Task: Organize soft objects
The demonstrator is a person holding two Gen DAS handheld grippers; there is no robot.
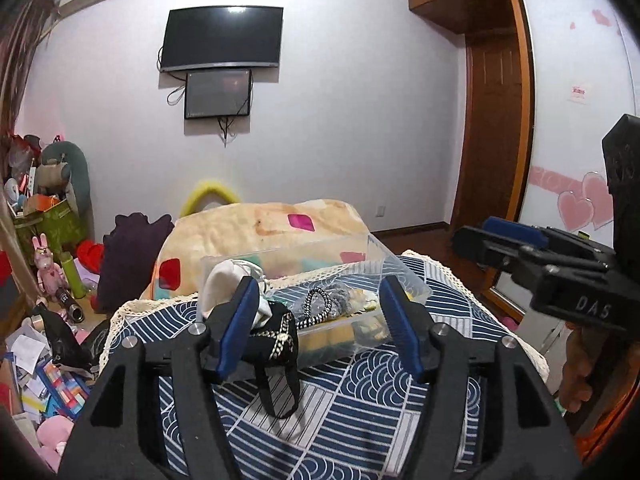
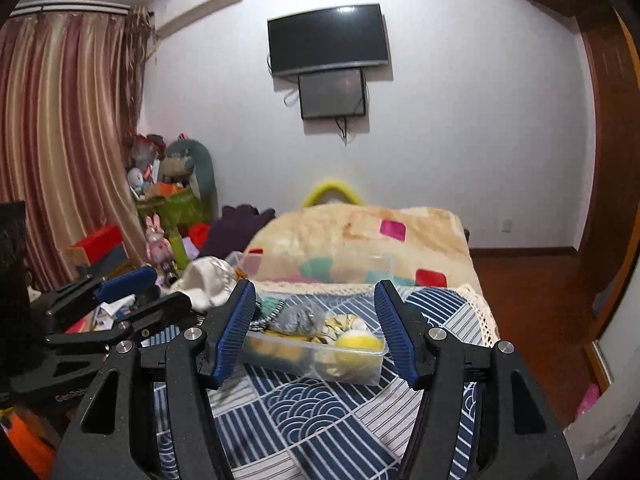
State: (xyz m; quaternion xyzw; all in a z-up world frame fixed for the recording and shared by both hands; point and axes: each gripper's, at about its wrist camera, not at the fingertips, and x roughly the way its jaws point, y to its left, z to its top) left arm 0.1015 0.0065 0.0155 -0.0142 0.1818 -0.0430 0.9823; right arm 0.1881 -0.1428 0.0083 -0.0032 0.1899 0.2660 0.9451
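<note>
Fingers of my left hand-held gripper (image 1: 320, 324) stood wide apart with nothing between them, raised above the blue patterned bedspread (image 1: 352, 412). Just past its left finger lay a small black pouch (image 1: 276, 338) with pale trim, its strap trailing toward me on the cloth, and a white cloth bundle (image 1: 226, 280) sat behind it, touching the clear plastic box (image 1: 360, 300). My right hand-held gripper (image 2: 316, 328) was likewise spread wide and held nothing, hanging in front of the same box. Inside that box I saw a grey fluffy piece (image 2: 298, 316), a yellow and black striped soft thing (image 2: 340, 324) and a yellow ball (image 2: 358, 340), all crowded together. From the left view, a black and white braided loop (image 1: 320, 304) rested in the box. Beyond it lay a cream blanket (image 1: 256, 232) with coloured patches. Two dark screens (image 1: 220, 60) hung on the far wall, and plush toys (image 1: 56, 176) were piled at the left beside the bed.
</note>
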